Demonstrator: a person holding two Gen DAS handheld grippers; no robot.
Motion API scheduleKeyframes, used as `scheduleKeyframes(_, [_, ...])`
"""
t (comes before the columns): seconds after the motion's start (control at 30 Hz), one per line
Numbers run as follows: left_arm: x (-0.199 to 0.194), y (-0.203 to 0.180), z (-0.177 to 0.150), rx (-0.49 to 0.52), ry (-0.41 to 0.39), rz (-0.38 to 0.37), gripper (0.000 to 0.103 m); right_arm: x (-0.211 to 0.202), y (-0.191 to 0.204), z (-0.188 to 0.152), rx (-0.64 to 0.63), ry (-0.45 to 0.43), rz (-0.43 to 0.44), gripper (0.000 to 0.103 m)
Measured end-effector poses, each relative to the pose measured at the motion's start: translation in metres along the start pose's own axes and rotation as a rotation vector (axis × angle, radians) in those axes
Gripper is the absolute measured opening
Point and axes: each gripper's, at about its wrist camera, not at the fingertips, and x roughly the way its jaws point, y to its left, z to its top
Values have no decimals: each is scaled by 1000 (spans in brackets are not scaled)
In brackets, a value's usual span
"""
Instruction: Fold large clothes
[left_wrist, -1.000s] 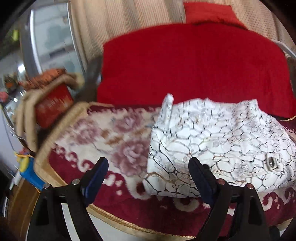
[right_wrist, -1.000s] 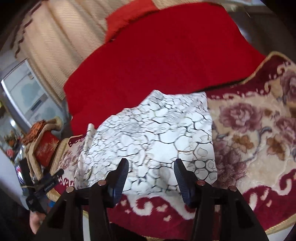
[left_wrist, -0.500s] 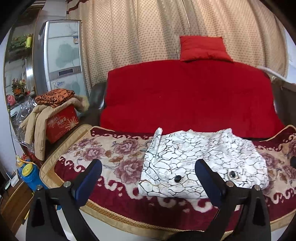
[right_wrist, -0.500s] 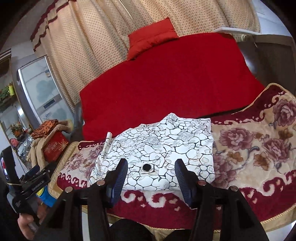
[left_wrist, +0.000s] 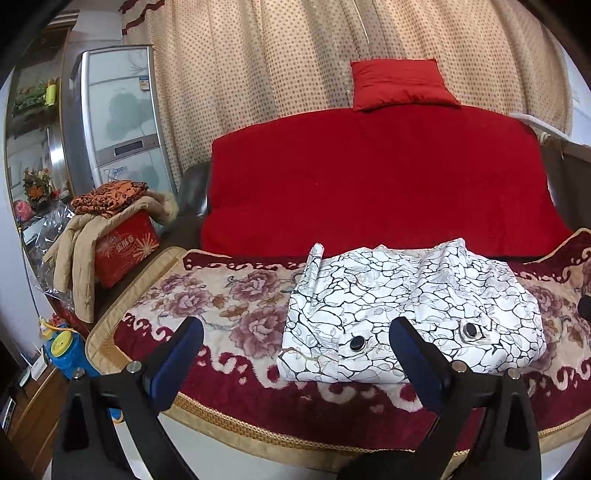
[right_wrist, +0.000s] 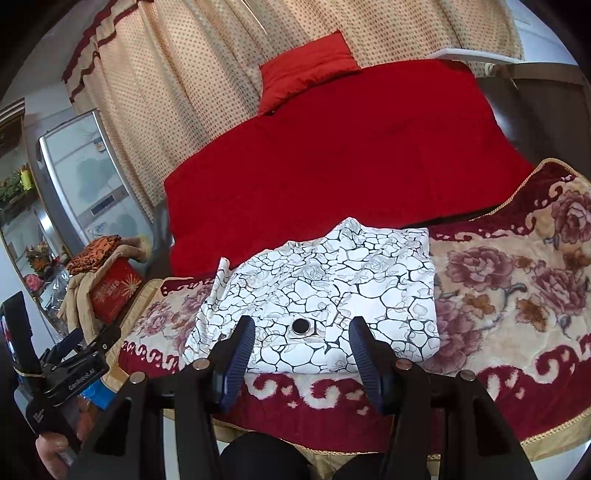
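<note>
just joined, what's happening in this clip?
A person with a gripper in each hand is folding clothes. The white patterned garment lies folded in a compact bundle on the floral blanket. Neither gripper holds it: the left gripper has just been opening and stands wide with nothing between its jaws, and the right gripper is open, short of the cloth.

Left gripper (left_wrist: 295, 354) and right gripper (right_wrist: 301, 343): black frames bore silver screws and ribbed blue pads (right_wrist: 240, 354); the left carried white "GenRobot.AI" lettering.
</note>
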Motion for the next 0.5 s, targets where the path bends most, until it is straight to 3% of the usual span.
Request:
scheduleKeyframes(0.3, [10,-2,-5,17,19,-16,100,4,-8,-2,16,9,-26,57])
scheduleKeyframes(0.5, [66,4,-22,-31,192,-94,100,17,-26,-8,42,26,-80,57])
